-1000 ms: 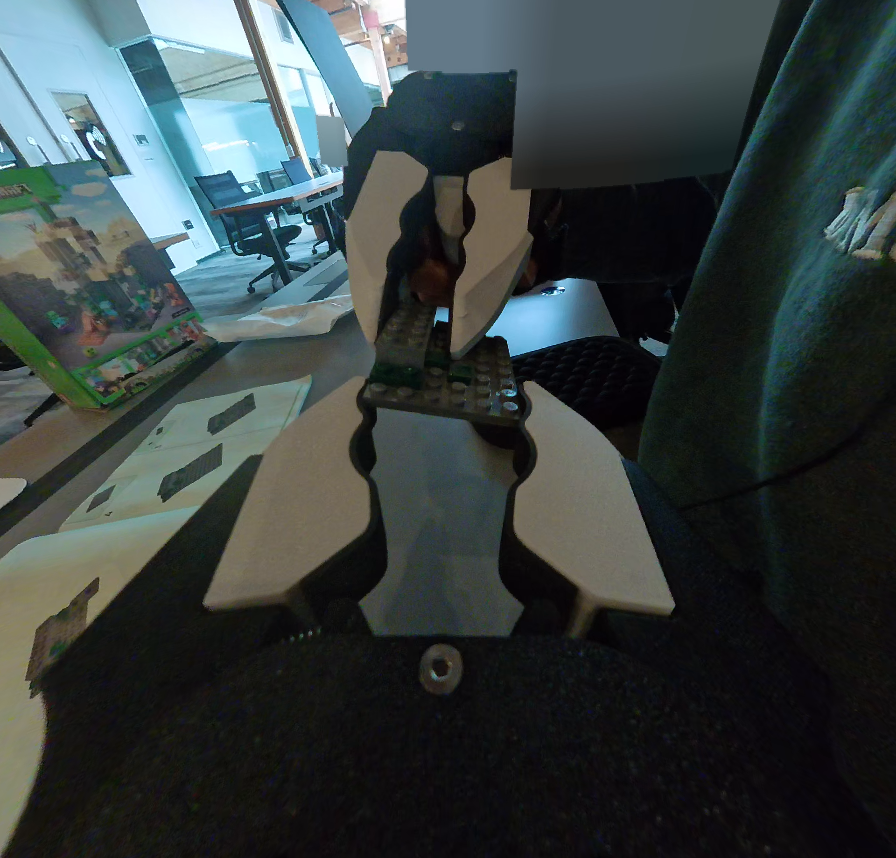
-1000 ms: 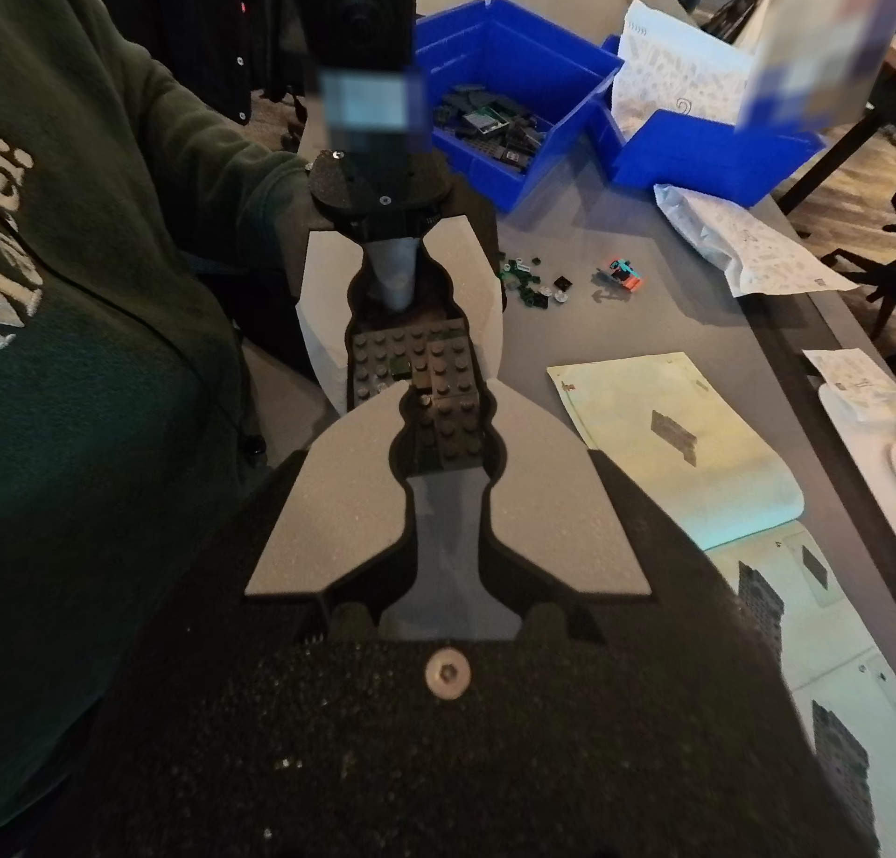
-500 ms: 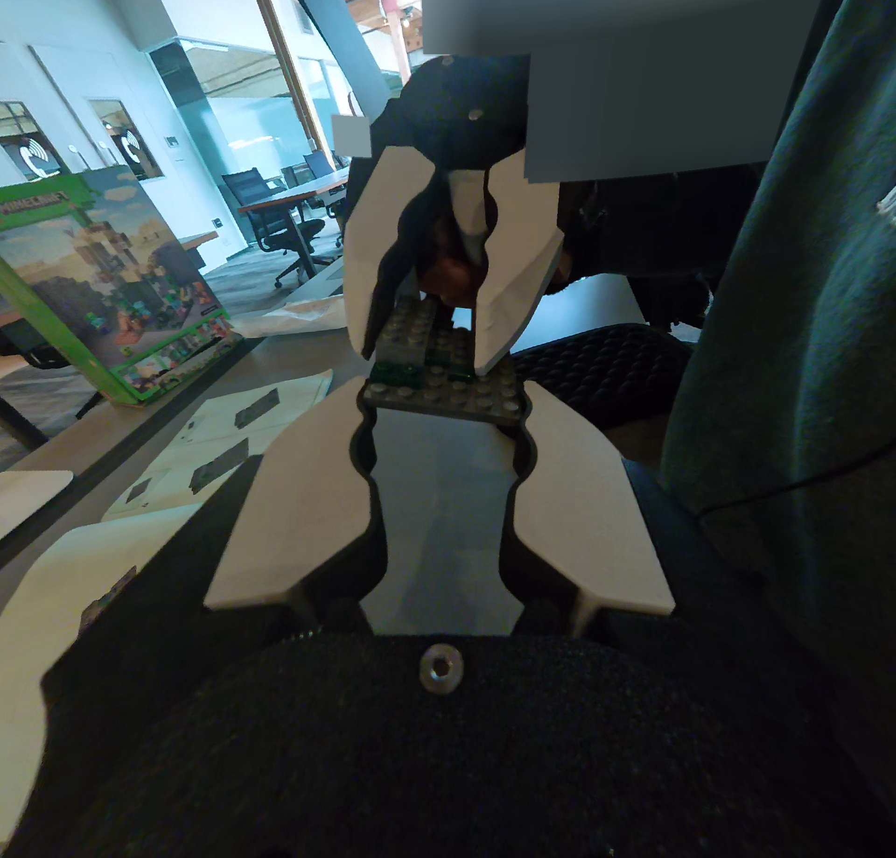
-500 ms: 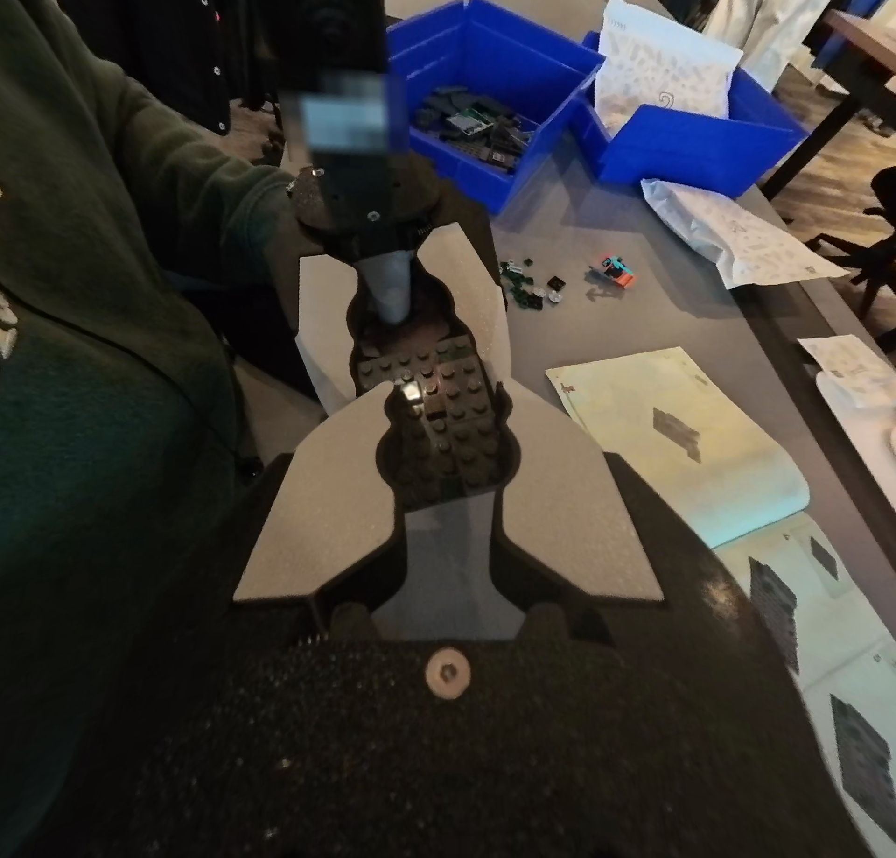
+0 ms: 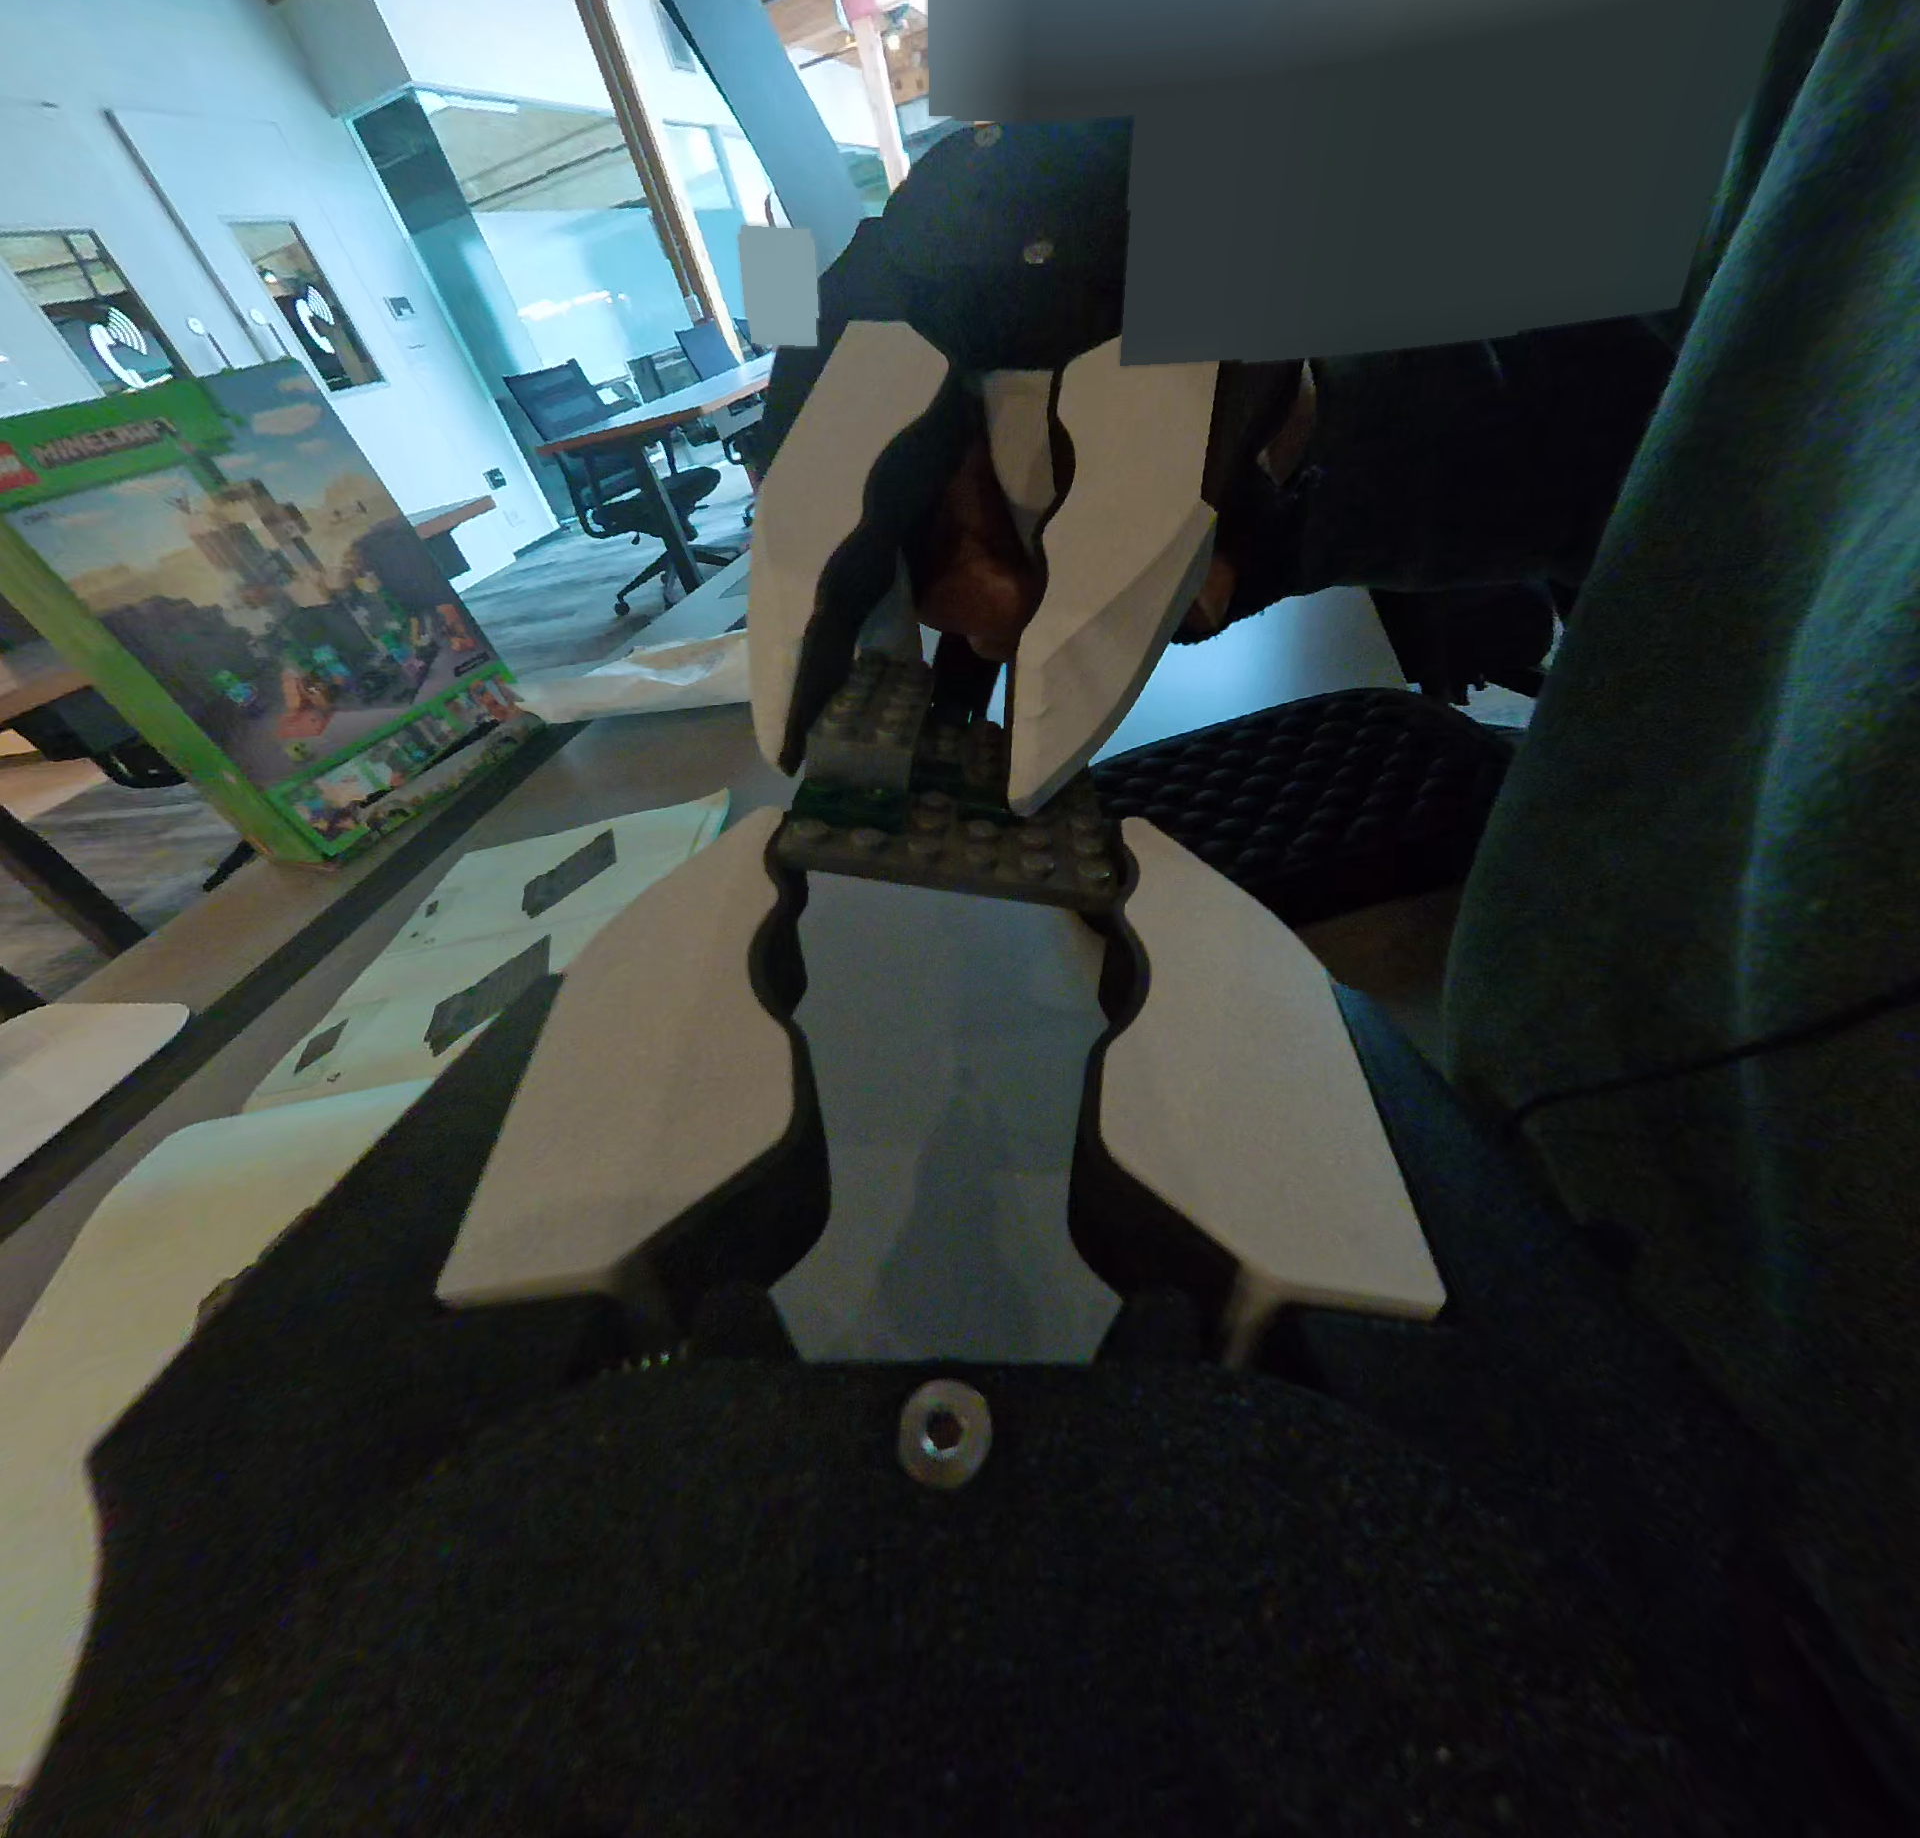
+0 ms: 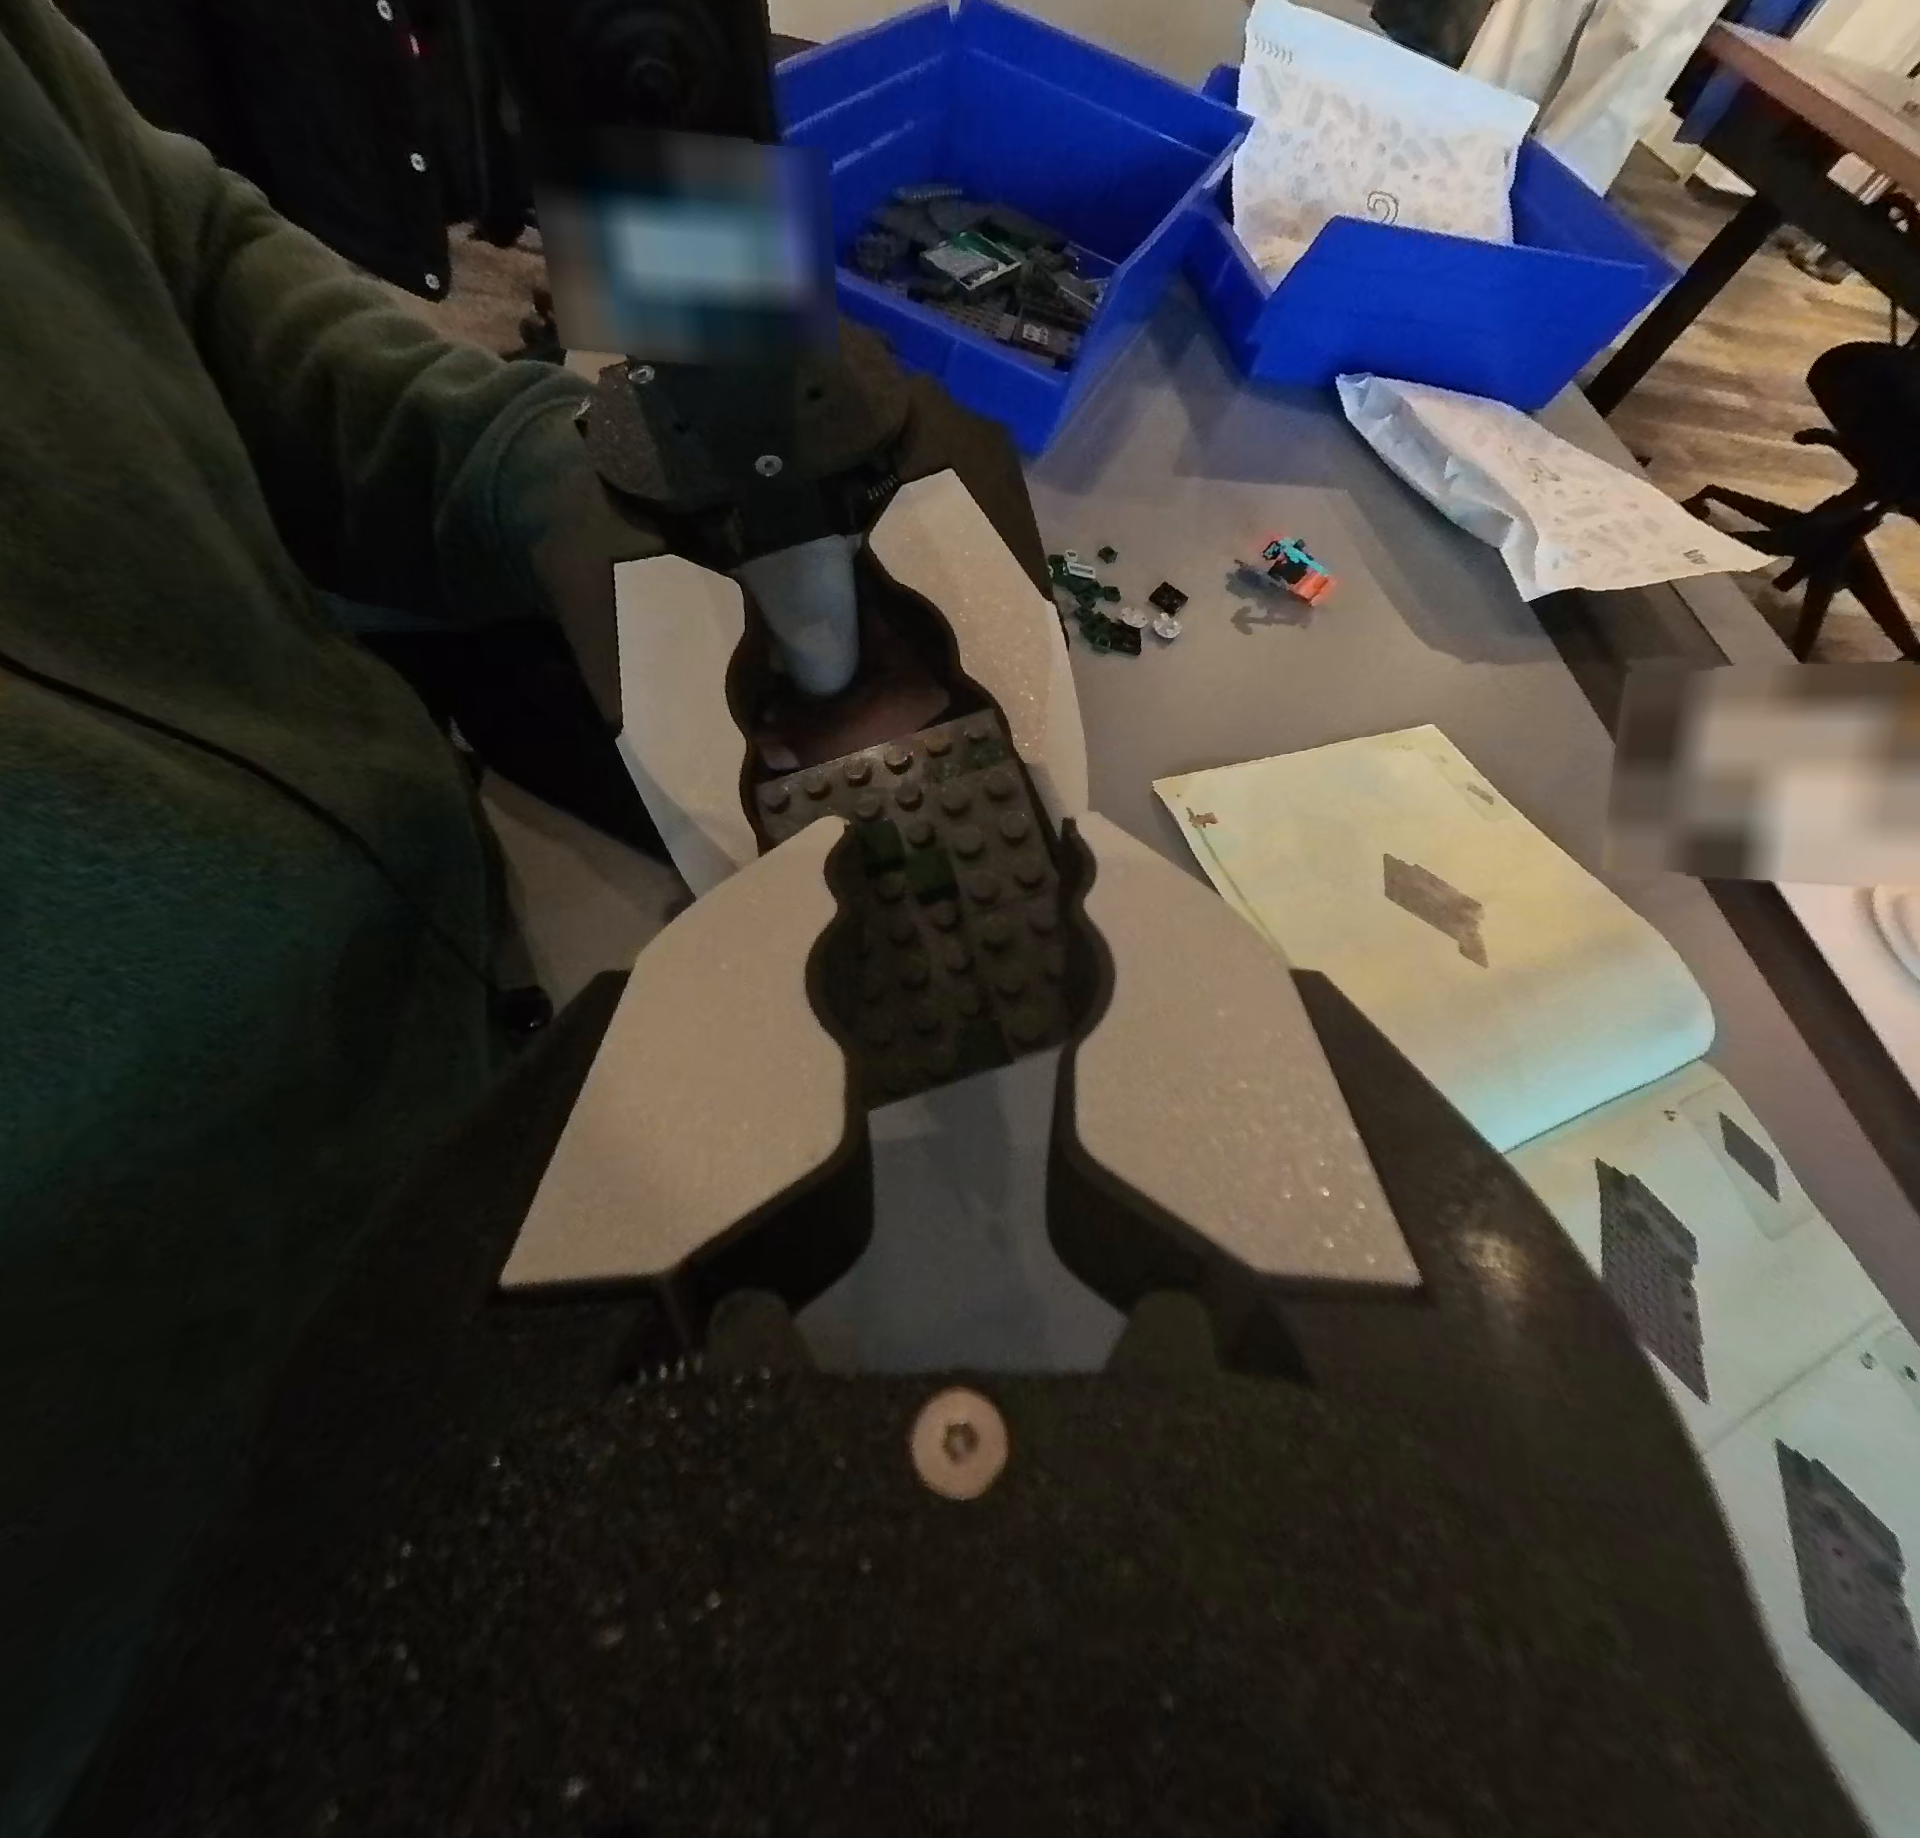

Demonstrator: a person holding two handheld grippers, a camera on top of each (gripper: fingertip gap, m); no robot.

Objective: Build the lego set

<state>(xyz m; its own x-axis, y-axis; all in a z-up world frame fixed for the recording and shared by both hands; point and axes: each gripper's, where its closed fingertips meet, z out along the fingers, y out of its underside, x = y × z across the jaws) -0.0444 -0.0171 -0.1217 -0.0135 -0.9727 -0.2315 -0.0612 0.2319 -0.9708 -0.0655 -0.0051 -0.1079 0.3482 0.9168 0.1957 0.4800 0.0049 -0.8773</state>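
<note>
I have two tools up in the air, and they face each other over the edge of the surface [image 6: 1195, 458]. My left tool [image 5: 940, 832] has its two white fingers closed on the sides of a flat grey lego plate [image 5: 951, 853]. The plate sits right at the tips, level, with small dark green pieces on top near its far edge. My right tool [image 6: 956, 832] comes at the plate from the other end. Its two fingers are narrow and pinch a smaller studded piece [image 5: 878, 718] that lies on top of the plate, tilted a bit. In the right wrist view the plate fills the gap between my fingers, so the two tools almost touch tip to tip.

A person in a green sweater [image 5: 1714, 749] stands close by the left tool, and a sleeve reaches to its handle.

Past the left tool and off to its left stands one set box [image 5: 239, 625] with a green edge and a picture on it. It has writing on it, which I leave be. Some paper sheets [image 5: 499, 915] lie between the box and my tool.

Past the right tool I count two blue bins [image 6: 987, 136]. The one nearer my tool holds a pile of dark pieces. The other [image 6: 1455, 302] holds a white paper bag. A second white bag [image 6: 1538, 510] lies in front of it. A few loose small pieces [image 6: 1112, 614] and one tiny orange and blue build [image 6: 1294, 573] lie just right of the left tool. An open instruction book [image 6: 1455, 936] lies to the right of my right tool.
</note>
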